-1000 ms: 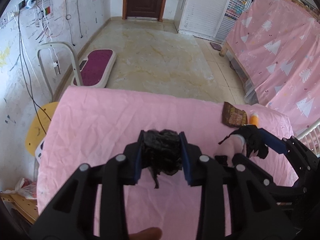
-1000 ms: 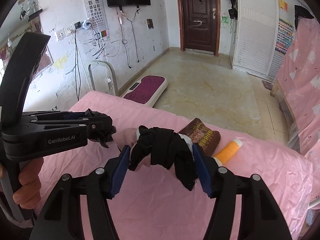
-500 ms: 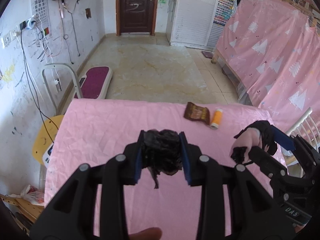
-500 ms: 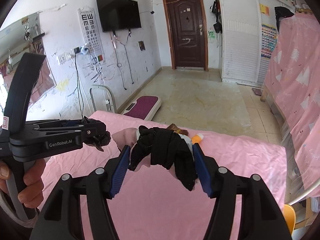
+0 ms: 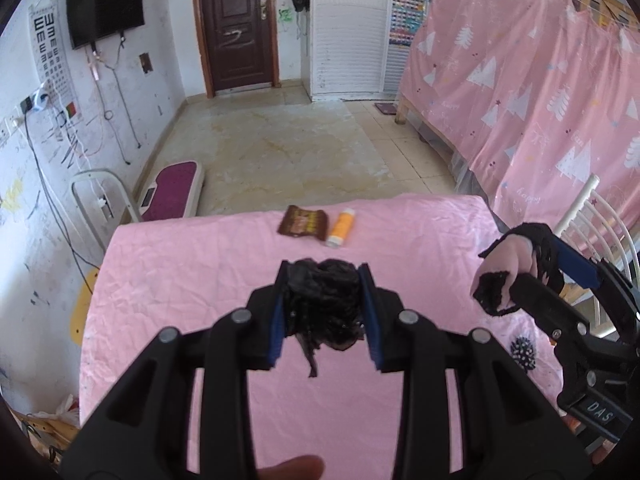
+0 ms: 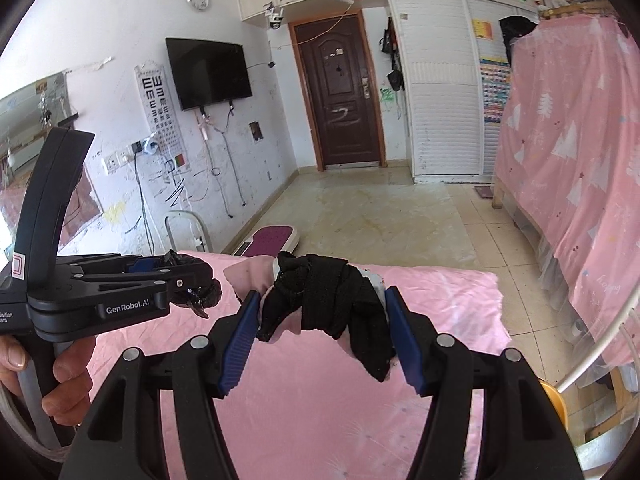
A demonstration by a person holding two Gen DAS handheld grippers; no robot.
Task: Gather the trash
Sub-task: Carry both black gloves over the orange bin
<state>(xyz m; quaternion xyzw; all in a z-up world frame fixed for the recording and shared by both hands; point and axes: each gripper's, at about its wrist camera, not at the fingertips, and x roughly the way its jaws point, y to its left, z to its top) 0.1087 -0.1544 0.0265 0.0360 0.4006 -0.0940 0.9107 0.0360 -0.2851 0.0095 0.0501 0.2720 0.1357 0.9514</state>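
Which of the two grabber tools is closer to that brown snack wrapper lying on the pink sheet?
Probably left. The left gripper hovers just short of the brown snack wrapper, almost in line; the right gripper hangs far off beside it.

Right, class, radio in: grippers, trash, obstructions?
Left gripper clamps black wad. Right gripper clamps black-and-pink bundle. Wrapper, bottle uncollected. Nothing obstructing.

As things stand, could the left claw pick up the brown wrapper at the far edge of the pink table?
Probably not yet. The left claw is shut on a crumpled black bag, so its jaws are full. The path over the table to the wrapper looks free, with only an orange bottle beside it.
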